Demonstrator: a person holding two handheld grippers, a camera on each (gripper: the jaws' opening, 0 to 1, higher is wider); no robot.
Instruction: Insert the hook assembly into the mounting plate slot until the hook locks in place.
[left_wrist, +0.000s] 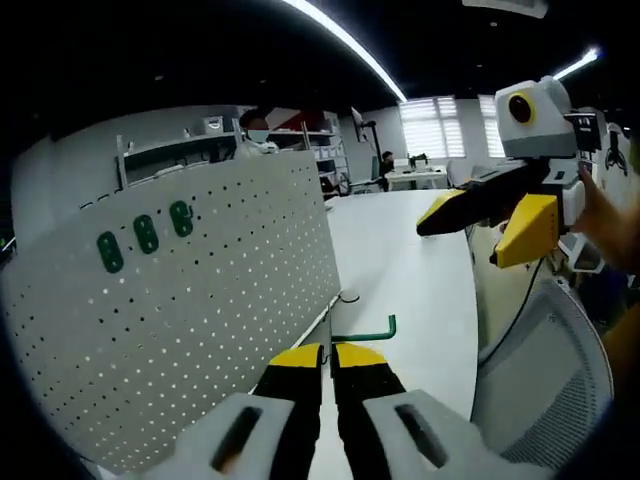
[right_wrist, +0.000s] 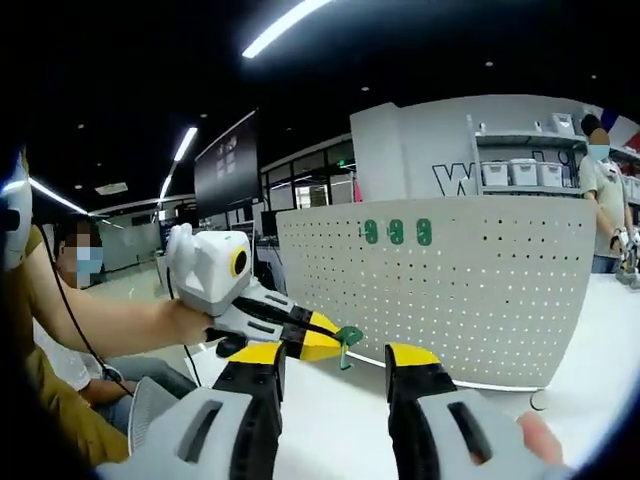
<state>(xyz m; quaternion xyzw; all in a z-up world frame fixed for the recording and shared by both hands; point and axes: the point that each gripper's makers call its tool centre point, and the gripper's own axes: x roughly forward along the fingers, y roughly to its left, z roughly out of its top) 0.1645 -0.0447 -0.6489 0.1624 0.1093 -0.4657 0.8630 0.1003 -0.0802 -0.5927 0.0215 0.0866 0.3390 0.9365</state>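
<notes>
The left gripper (left_wrist: 328, 352) has its two yellow-tipped jaws closed together on the shank of a green hook (left_wrist: 368, 331), whose bent end sticks out just past the tips and to their right, above the white table (left_wrist: 410, 270). Just left of these jaws stands the white perforated mounting plate (left_wrist: 200, 300), upright on the table, with three green clips (left_wrist: 146, 234) set in a row near its upper edge, well up and away from the hook. In the right gripper view the left gripper (right_wrist: 335, 345) comes in from the left, carrying the hook (right_wrist: 347, 340) close in front of the plate (right_wrist: 450, 290). The right gripper (right_wrist: 335, 365) stands with its jaws wide apart and nothing between them, short of the plate and the hook.
</notes>
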